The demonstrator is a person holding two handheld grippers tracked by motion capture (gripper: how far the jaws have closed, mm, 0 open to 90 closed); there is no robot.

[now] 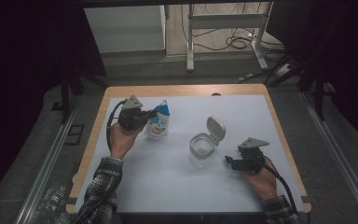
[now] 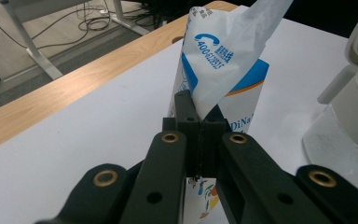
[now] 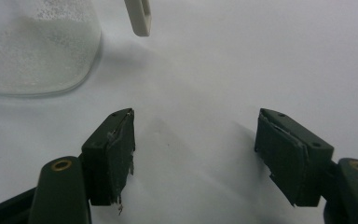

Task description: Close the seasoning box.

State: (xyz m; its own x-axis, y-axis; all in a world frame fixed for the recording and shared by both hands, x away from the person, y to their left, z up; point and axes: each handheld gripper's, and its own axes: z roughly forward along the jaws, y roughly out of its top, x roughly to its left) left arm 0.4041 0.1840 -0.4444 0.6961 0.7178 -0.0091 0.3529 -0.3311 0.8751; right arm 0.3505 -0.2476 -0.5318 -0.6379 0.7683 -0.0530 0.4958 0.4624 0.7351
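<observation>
Pouch (image 2: 214, 70) pinched in left hand-held gripper (image 2: 198, 122), upright on table.

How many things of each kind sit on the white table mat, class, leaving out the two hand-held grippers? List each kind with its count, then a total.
Blue and white bags: 1
Clear containers with a flip-up lid: 1
Total: 2
</observation>
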